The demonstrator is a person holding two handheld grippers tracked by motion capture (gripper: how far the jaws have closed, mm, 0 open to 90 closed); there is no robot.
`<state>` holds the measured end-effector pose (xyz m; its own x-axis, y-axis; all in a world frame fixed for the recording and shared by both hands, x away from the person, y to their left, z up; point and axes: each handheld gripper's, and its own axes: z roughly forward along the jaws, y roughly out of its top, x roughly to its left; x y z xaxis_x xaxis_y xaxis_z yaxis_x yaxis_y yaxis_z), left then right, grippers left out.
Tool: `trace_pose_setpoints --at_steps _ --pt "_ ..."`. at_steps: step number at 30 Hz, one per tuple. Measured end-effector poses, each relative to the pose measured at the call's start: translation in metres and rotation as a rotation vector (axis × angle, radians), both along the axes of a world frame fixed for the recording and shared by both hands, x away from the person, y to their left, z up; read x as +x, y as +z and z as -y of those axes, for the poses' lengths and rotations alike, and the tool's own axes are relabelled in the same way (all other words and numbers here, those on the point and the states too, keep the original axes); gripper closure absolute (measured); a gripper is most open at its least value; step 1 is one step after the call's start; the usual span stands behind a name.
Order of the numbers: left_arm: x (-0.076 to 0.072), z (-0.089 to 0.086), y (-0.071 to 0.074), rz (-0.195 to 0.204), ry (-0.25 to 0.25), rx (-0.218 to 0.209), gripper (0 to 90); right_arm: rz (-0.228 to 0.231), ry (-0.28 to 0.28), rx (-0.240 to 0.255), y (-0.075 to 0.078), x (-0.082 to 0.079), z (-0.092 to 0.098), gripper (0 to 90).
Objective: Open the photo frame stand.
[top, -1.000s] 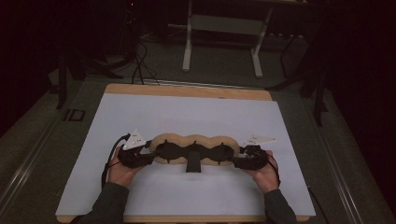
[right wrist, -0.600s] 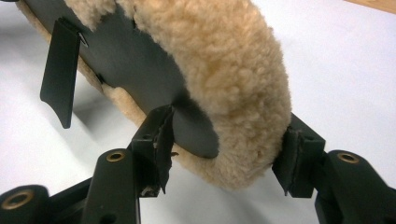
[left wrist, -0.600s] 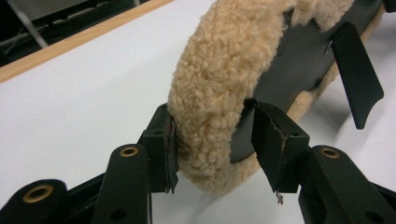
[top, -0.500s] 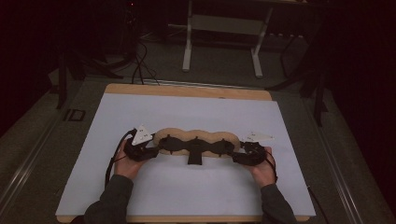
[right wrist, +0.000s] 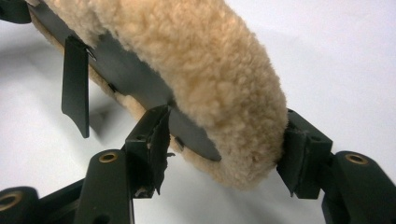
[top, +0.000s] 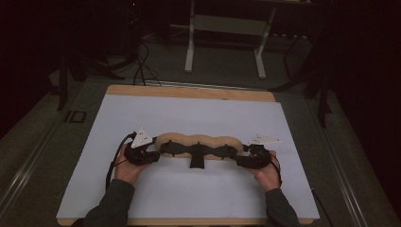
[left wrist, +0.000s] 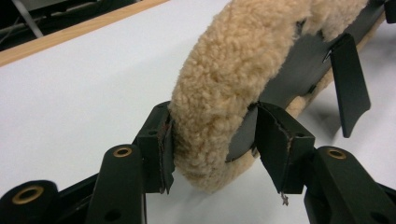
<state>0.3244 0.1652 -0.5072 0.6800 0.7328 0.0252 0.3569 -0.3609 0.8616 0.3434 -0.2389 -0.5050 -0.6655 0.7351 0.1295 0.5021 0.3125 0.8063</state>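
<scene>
A long tan fleece pad [top: 203,140] with a black backing and a short black strap tab [top: 196,161] lies crosswise on the white table top [top: 189,113]. My left gripper [top: 158,150] is at its left end and my right gripper [top: 239,158] at its right end. In the left gripper view the pad's rounded end [left wrist: 219,93] sits between the jaws of the left gripper [left wrist: 212,140], and both pads still touch it. The right gripper [right wrist: 224,140] likewise has the other end [right wrist: 210,70] between its jaws, in contact. Both pairs of jaws have just been opening.
The white top sits on a wooden board whose far edge [top: 189,91] shows. Beyond it on the dark floor stand a white metal frame [top: 191,42] and some cables [top: 139,66]. White surface lies on every side of the pad.
The pad and both grippers have shifted slightly toward the far side of the table. The left hand has edged a little outward; the right has hardly moved.
</scene>
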Motion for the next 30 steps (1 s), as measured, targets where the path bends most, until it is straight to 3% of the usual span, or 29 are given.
trace_pose_setpoints --at_steps 9,30 --pt "-0.005 -0.002 -0.001 -0.012 0.006 -0.018 49.4 0.005 0.004 -0.011 0.000 -0.004 -0.001 39.8" --pt "-0.015 0.001 0.001 -0.010 0.008 0.012 48.8 -0.002 -0.004 -0.008 -0.002 -0.011 0.000 38.1"
